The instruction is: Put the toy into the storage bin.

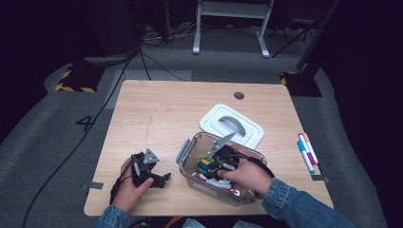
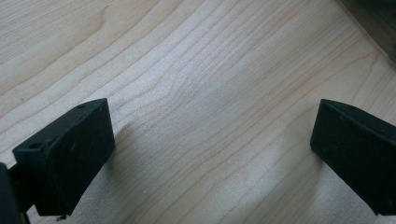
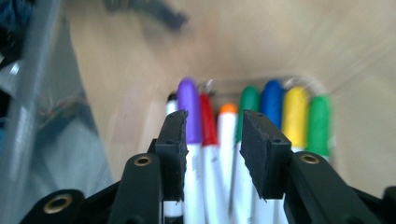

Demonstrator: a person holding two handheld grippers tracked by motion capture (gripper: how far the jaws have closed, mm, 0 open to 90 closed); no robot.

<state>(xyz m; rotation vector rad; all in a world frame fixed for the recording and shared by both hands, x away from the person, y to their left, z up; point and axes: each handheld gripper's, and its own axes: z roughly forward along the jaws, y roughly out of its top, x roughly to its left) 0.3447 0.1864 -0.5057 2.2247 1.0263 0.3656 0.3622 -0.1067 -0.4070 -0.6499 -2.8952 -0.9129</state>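
My right claw (image 3: 212,154), jaws parted above a row of white markers with coloured caps (image 3: 219,140) inside the clear plastic box (image 1: 187,151), has several packed while three lie on the table (image 1: 157,114); my left claw (image 2: 212,154) rests open.

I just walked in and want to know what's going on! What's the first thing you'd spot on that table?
The clear plastic box near the table's front edge catches the eye: the right gripper reaches down into it, jaws parted over a row of markers with purple, red, orange, green, blue and yellow caps. Behind the box lies its white lid. Three more markers lie at the table's right edge, and the left gripper rests open on bare wood.
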